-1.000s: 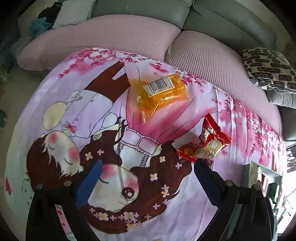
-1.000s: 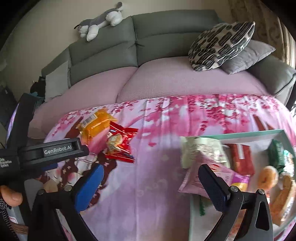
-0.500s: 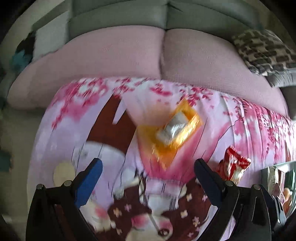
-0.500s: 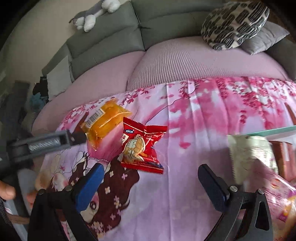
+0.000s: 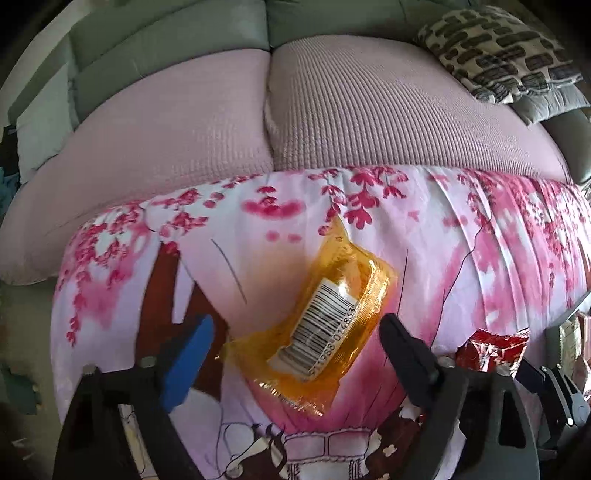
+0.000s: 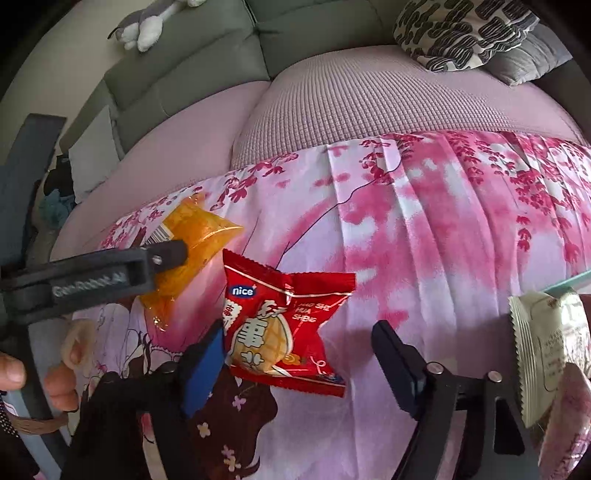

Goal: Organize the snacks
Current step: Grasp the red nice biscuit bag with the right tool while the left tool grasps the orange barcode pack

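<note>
An orange packet with a barcode (image 5: 325,321) lies on the pink flowered cloth (image 5: 480,240). My left gripper (image 5: 295,339) is lowered around it with one finger on each side. Its jaws are closing and a small gap shows at both pads. A red "nice" snack packet (image 6: 280,325) lies just right of the orange packet (image 6: 199,229). My right gripper (image 6: 299,358) straddles the red packet's lower half. Its jaws are closing too; the blue pad is at the packet's left edge and the black finger stands clear. One of the left gripper's fingers (image 6: 162,258) crosses over the orange packet.
A teal tray's rim (image 6: 569,284) shows at the right edge, with a beige packet (image 6: 543,350) hanging over it. Behind the cloth are a sofa's pink cushions (image 5: 369,110), a patterned pillow (image 6: 454,33) and a plush cat (image 6: 147,26). A person's hand (image 6: 14,369) is at lower left.
Both grippers have come down and closer to the packets, the left over the orange one, the right over the red one. Both pairs of jaws are narrower than before.
</note>
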The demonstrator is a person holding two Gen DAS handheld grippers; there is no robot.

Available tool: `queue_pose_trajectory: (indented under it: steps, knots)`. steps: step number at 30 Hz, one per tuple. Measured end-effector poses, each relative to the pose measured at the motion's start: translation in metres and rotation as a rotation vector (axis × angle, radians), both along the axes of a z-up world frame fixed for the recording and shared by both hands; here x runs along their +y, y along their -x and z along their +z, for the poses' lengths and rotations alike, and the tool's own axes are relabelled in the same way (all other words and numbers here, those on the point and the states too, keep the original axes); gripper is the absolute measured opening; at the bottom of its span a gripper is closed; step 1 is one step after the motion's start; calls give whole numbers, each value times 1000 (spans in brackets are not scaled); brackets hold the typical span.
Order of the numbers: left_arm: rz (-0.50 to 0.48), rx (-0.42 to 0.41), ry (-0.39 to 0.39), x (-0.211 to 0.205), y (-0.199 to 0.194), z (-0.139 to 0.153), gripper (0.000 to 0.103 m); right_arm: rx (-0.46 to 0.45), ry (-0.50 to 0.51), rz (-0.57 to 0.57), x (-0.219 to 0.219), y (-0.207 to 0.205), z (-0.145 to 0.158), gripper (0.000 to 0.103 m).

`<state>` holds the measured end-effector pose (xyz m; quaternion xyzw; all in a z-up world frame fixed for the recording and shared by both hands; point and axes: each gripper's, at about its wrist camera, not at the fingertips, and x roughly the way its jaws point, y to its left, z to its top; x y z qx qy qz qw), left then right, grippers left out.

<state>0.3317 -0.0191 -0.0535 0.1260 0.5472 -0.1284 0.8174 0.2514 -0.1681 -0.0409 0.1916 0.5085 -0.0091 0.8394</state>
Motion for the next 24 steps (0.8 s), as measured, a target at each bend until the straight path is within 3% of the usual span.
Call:
queue_pose_trajectory:
  steps: [7,9,15,24]
  knots:
    - [11,23,30,-4,-4,-8,73,-4,-9,16,8,-5,-4,57]
    - [12,20,33,-6,0,-8,70,-6,-23,17,8,-5,-5,56]
    - [43,41,70,-14,4,-1,46,-6,-36,15,1,6,0,55]
    - [177,40,171,-10,46,18,44,-33,-47,-4,-22,39,23,55]
